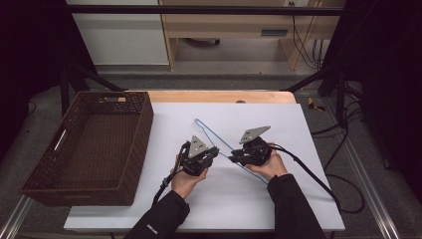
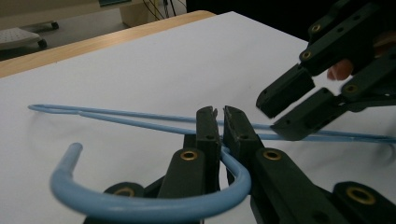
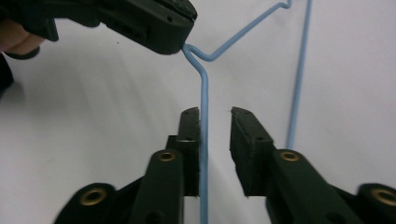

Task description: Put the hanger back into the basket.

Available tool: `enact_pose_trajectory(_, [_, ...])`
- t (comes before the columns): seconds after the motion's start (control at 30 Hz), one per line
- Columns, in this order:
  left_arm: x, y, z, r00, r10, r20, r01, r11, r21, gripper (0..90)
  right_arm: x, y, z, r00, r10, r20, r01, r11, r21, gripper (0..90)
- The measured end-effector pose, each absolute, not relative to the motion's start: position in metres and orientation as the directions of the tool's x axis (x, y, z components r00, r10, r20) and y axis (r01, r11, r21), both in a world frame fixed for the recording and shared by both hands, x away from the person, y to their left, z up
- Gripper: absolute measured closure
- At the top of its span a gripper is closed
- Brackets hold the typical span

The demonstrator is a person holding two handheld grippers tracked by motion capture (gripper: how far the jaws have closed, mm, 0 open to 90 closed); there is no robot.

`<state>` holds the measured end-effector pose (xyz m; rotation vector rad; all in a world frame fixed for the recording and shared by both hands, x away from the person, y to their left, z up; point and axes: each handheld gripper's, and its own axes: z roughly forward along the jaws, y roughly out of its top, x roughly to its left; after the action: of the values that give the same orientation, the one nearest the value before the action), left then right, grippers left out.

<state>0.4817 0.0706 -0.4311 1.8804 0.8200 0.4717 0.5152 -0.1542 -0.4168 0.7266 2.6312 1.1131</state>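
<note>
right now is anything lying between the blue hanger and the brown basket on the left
Nothing visible does. The blue hanger lies on the white table, held by the left gripper near its hook, and the stretch of table toward the wicker basket looks bare.

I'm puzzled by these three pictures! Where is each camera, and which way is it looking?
High view: above the table, looking forward and down; both forearms, left gripper, right gripper, basket.
Left gripper view: rides that gripper, its jaws shut on the blue hanger.
Right gripper view: rides that gripper, its jaws open around the hanger's wire.
All three share the hanger.
</note>
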Motion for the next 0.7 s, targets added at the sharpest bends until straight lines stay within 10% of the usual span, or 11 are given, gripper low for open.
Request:
enact_pose_trajectory(0.23, [0.482, 0.071, -0.43, 0.691, 0.722, -0.034, 0.341, -0.283, 0.897, 85.1, 0.499, -0.153, -0.411, -0.807, 0.582, -0.096, 0.374, 0.63, 0.681, 47.3])
enact_pose_trajectory(0.7, [0.482, 0.066, -0.426, 0.691, 0.722, -0.028, 0.337, -0.287, 0.897, 85.1, 0.499, -0.136, -0.426, -0.802, 0.59, -0.089, 0.414, 0.658, 0.629, 71.0])
